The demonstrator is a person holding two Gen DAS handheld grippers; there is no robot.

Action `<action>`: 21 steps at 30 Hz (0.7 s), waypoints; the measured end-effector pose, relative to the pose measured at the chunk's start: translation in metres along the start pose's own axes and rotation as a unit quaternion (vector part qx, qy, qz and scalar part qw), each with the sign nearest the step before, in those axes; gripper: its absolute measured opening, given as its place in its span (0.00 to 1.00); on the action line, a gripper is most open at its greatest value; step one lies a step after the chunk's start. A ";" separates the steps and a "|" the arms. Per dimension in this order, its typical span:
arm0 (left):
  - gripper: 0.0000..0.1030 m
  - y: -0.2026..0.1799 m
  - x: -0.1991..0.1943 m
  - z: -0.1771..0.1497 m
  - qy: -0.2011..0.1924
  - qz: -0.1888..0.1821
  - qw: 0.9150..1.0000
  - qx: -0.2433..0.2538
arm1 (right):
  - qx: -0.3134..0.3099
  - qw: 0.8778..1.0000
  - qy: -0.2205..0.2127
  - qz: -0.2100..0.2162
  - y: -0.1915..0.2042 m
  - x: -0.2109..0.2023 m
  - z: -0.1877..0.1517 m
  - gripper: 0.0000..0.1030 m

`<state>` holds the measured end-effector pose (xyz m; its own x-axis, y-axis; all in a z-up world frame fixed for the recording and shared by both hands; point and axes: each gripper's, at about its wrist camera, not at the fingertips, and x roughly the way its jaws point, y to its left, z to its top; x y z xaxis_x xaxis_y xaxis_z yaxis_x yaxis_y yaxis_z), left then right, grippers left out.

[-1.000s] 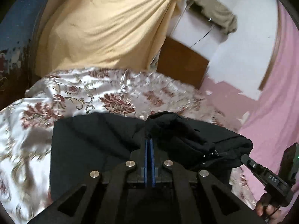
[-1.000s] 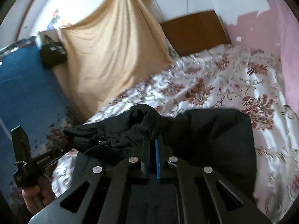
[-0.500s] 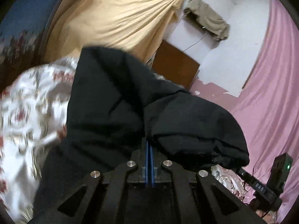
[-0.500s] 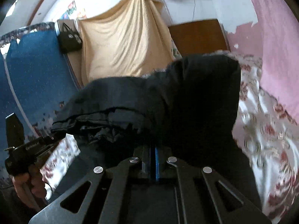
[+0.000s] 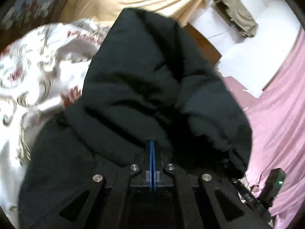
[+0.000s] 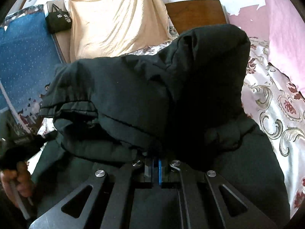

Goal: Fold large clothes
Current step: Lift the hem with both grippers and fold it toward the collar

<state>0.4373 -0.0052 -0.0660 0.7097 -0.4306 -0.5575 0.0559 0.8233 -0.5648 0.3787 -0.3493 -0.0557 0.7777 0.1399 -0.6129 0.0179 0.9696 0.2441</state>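
Note:
A large black garment (image 5: 152, 80) fills the middle of the left wrist view, bunched in thick folds over the floral bedspread (image 5: 38, 66). My left gripper (image 5: 152, 145) is shut on its edge, blue pads pressed together with the tips buried in cloth. In the right wrist view the same black garment (image 6: 133, 95) humps up in front of the camera, a gathered hem at its left. My right gripper (image 6: 156, 159) is shut on the fabric too, its tips hidden under a fold. The garment hangs between both grippers, and a lower layer lies beneath them.
The satin bedspread (image 6: 276, 110) spreads to the right. A beige cloth (image 6: 118, 22) and a wooden headboard (image 6: 194, 13) stand at the far end. A pink curtain (image 5: 282, 105) hangs on one side and a blue wall (image 6: 22, 57) on the other. A hand (image 6: 17, 181) grips the other tool.
A second ago the garment lay low on the bed. Both grippers have since carried its pinched edge forward and down, so the fabric now bulges high in front of both cameras.

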 end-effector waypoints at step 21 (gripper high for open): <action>0.09 -0.029 0.022 0.024 0.042 0.015 0.998 0.046 | -0.028 1.000 0.003 -0.001 0.023 -0.011 -0.007 0.04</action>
<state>0.4677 -0.0295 -0.0471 0.6507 -0.4323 -0.6243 0.1033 0.8649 -0.4912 0.3662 -0.3275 -0.0490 0.7736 0.1391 -0.6183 -0.0159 0.9796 0.2005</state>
